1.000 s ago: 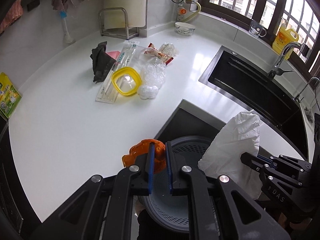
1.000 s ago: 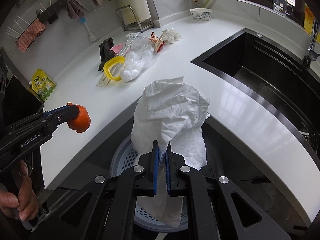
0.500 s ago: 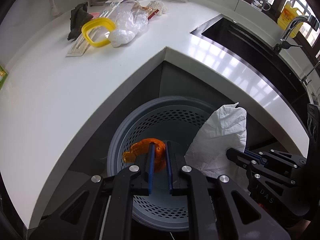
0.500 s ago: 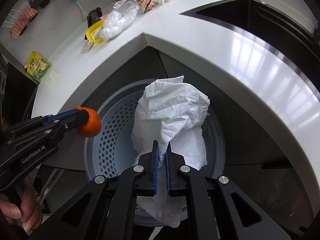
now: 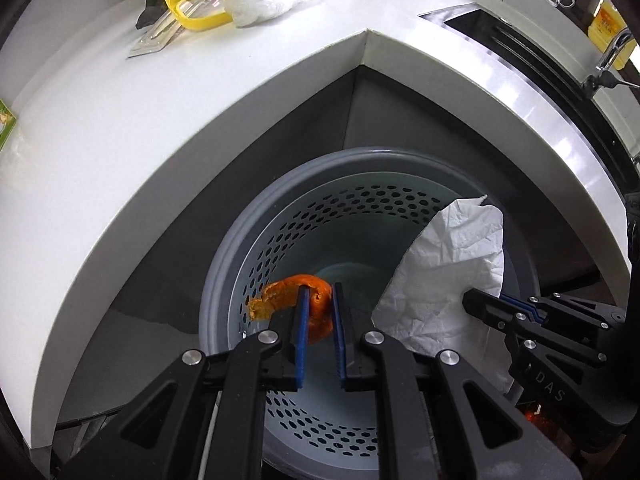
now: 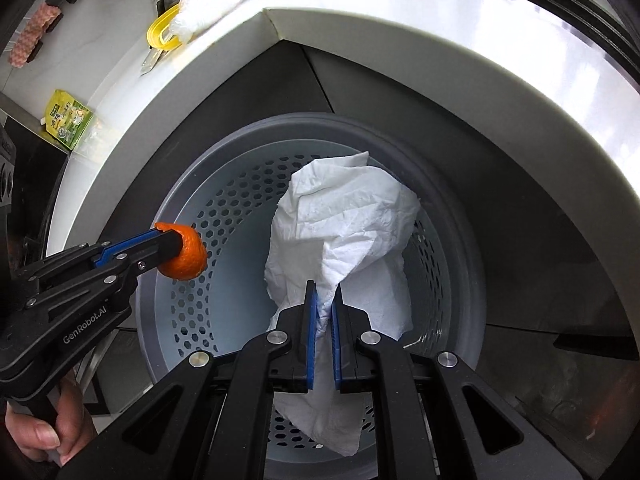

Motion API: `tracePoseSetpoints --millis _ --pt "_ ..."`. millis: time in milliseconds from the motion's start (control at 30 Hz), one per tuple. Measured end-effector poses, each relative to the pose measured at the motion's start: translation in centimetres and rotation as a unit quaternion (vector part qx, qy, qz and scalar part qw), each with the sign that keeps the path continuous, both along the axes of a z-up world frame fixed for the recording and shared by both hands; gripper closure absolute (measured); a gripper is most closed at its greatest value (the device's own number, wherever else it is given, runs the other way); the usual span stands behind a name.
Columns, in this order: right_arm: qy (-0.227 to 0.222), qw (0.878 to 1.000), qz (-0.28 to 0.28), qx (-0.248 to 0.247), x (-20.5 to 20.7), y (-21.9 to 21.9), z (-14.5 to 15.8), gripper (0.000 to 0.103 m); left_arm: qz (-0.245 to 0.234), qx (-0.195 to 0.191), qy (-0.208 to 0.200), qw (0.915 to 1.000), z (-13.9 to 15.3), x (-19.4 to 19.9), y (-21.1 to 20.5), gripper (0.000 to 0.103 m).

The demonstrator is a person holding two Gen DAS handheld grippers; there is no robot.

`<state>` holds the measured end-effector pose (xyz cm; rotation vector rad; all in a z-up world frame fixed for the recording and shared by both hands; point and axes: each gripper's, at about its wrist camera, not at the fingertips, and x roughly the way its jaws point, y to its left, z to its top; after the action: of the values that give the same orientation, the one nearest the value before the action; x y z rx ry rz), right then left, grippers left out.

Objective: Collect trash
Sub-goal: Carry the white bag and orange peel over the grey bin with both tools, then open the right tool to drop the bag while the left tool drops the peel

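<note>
Left claw (image 5: pixel 319 300): pinches orange peel (image 5: pixel 294 300), poised over the perforated bin (image 5: pixel 224 280) for a clean drop.
Right claw (image 6: pixel 324 300): pinches crumpled white tissue (image 6: pixel 344 220) above the same bin.
Desk (image 5: pixel 100 120): more litter, yellow lid (image 5: pixel 200 4) and plastic wrap (image 5: pixel 272 4), awaits collection.
Hidden: bin floor partly masked; desk items cropped.

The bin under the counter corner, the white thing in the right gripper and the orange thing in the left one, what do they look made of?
Perforated bin: looks like moulded plastic, pale grey-blue, smooth and matte, with regular hexagonal holes. Crumpled white sheet: probably tissue or paper towel; soft creases, faint embossed texture, no shine. Orange scrap: seemingly citrus peel, pitted orange outside, paler inner face, curled edge.
</note>
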<state>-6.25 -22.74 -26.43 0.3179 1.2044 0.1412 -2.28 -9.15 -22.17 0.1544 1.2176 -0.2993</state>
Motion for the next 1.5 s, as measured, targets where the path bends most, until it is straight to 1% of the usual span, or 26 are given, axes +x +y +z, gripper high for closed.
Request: tracePoseSetpoints --millis 167,200,233,267,300,333,367,400,500,733,867,1000,1200,1300,1500 --pt "0.005 1.0 0.006 -0.002 0.5 0.2 -0.9 0.096 0.015 -0.002 0.012 0.9998 -0.7 -0.2 0.1 0.089" --pt "0.007 1.0 0.007 -0.003 0.4 0.1 -1.0 0.096 0.015 0.002 0.011 0.9998 -0.7 -0.3 0.1 0.085" --pt "0.007 1.0 0.008 -0.003 0.2 0.2 -1.2 0.093 0.017 0.006 0.009 0.9998 -0.5 -0.6 0.1 0.082" --pt "0.008 1.0 0.008 -0.004 0.3 0.2 -1.3 0.084 0.018 0.008 0.008 0.9998 -0.5 -0.6 0.0 0.073" --pt "0.009 1.0 0.009 -0.004 0.2 0.2 -1.4 0.077 0.02 0.008 0.004 0.9998 -0.2 -0.9 0.2 0.058" --pt "0.009 1.0 0.008 -0.002 0.4 0.2 -1.3 0.064 0.024 0.011 -0.001 0.9997 0.0 -1.0 0.2 0.047" --pt "0.005 1.0 0.008 0.0 0.3 0.2 -1.3 0.059 0.027 0.011 -0.008 0.9995 0.2 -1.1 0.3 0.029" --pt "0.001 1.0 0.007 -0.001 0.2 0.1 -1.2 0.059 0.03 0.009 -0.017 0.9994 0.6 -1.3 0.4 0.025" --pt "-0.004 1.0 0.007 -0.006 0.2 -0.2 -1.1 0.059 0.034 0.018 -0.022 0.999 0.8 -1.5 0.7 0.025" --pt "-0.008 1.0 0.009 -0.004 -0.3 -0.9 -0.6 0.059 0.053 0.02 -0.022 0.9981 1.8 -1.7 2.0 0.025" --pt "-0.004 1.0 0.009 -0.002 -0.5 -0.8 -0.2 0.059 0.058 0.021 -0.021 0.9979 2.1 -1.8 2.3 0.025" --pt "-0.003 1.0 0.008 0.001 -0.9 -0.3 0.2 0.059 0.061 0.023 -0.027 0.9975 3.0 -2.1 2.5 0.025" --pt "-0.006 1.0 0.006 0.006 -1.5 -0.1 1.9 0.059 0.065 0.017 -0.04 0.9969 5.6 -1.9 2.9 0.023" --pt "-0.008 1.0 0.005 0.012 -1.5 0.1 3.1 0.059 0.069 0.014 -0.049 0.9963 7.3 -1.7 3.5 0.023" --pt "-0.037 0.999 0.007 0.009 -0.8 0.9 6.3 0.058 0.075 0.007 -0.081 0.9938 10.9 -0.6 5.1 0.021"
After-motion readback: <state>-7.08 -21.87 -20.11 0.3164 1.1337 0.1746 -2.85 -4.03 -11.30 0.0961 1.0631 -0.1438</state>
